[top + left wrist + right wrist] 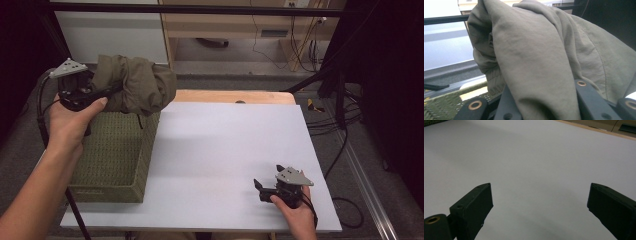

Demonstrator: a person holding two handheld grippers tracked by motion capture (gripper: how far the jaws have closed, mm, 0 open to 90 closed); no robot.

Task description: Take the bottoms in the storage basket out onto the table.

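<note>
- Your left gripper (102, 92) sits at the upper left of the high view, its jaws closed on a bunched olive-green garment (135, 82). In the left gripper view the cloth (536, 57) passes between the two black jaws and spills up over them.
- The garment hangs in the air over the far end of the woven green basket (117, 155), which stands on the left side of the white board (225, 150). Whether its lowest fold touches the basket rim, you cannot tell from here.
- It looks like a light jacket or pair of trousers: matte fabric, fine creases, a stitched seam running down the right side of the left gripper view, and a gathered elastic hem at the lower left.
- Expect it to handle as soft and limp, light enough for one gripper, and it will droop and swing from wherever you pinch it. The weave looks smooth, so a thin single layer may slide out.
- The best hold is probably a thick fold, the seam, or the gathered hem, where there is bulk for the jaws to bite.
- Your right gripper (267, 189) rests low at the lower right of the high view, just above the board. In the right gripper view its jaws stand wide apart with nothing between them.
</note>
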